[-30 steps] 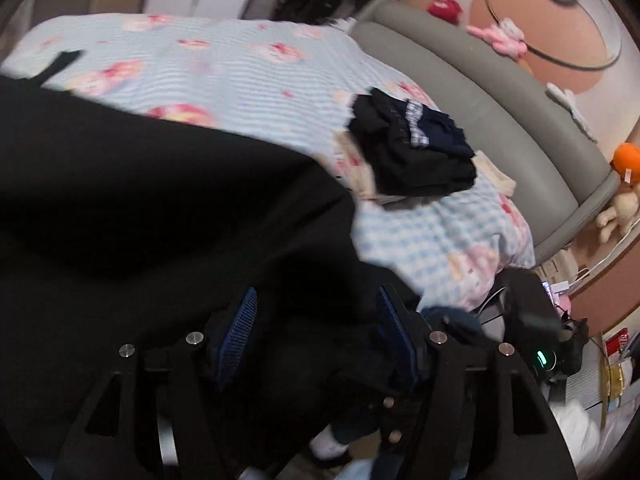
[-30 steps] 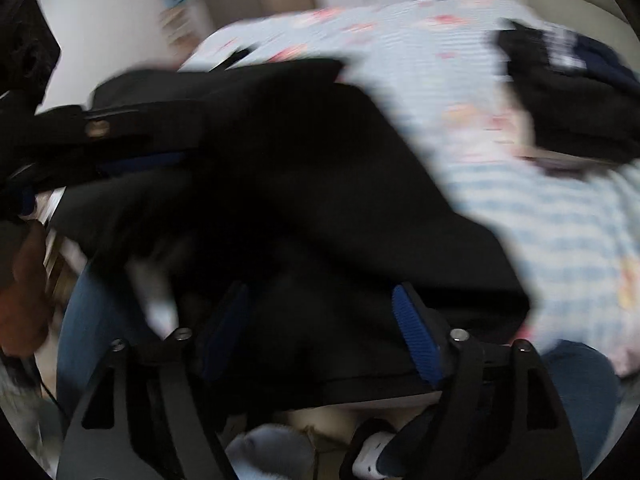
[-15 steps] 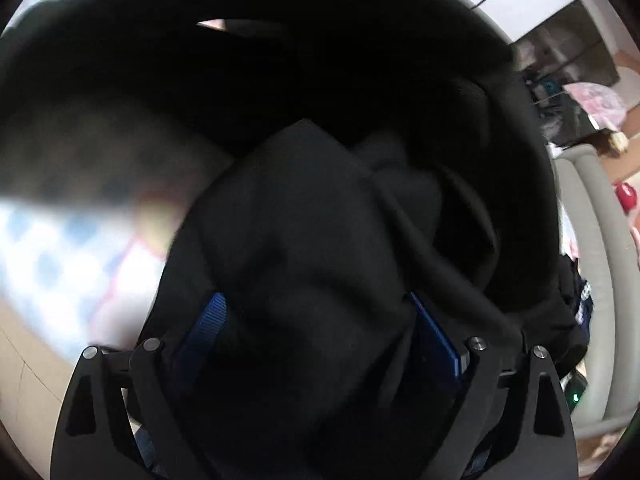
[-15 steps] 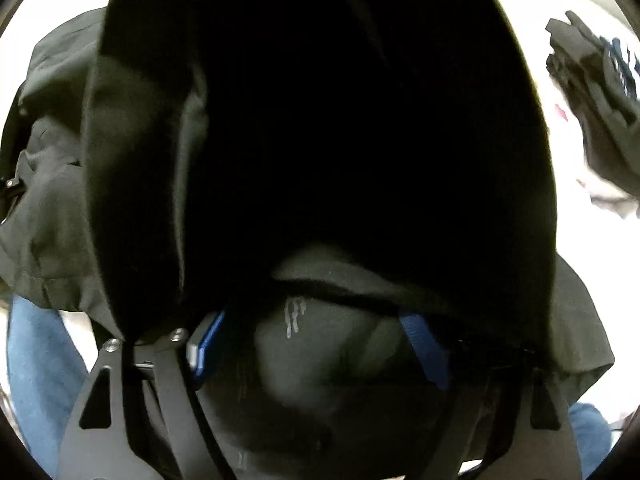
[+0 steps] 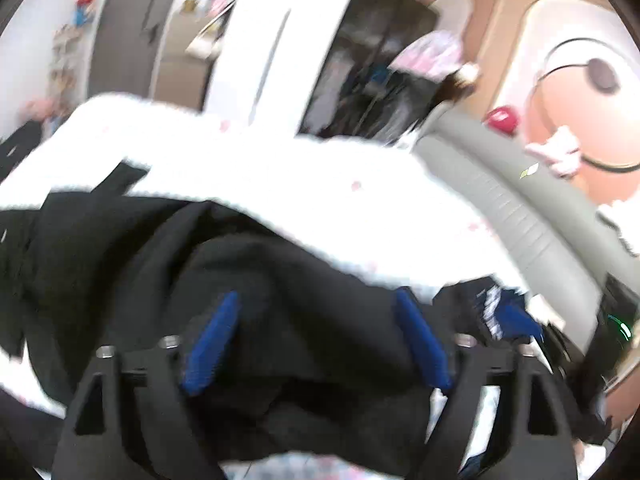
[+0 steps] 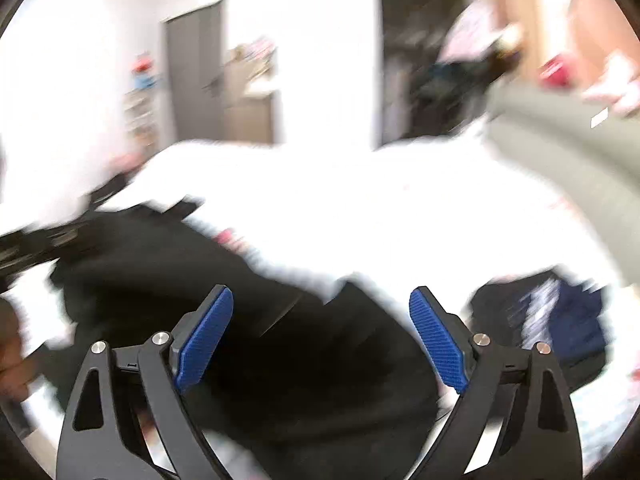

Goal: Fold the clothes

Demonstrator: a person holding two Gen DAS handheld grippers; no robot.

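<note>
Pale bedspread (image 5: 320,184) spans mid-frame, washed out, faint pink prints. Grey padded headboard (image 5: 520,200) curves down the right side. Red round item (image 5: 502,120) on its upper end. White wardrobe door (image 5: 272,52) upper centre. All motion-blurred.

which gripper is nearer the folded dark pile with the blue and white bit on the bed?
Right, as far as the blur allows. The right gripper has the pile just beyond its right fingertip; from the left gripper the pile looks smaller, off to the right.
</note>
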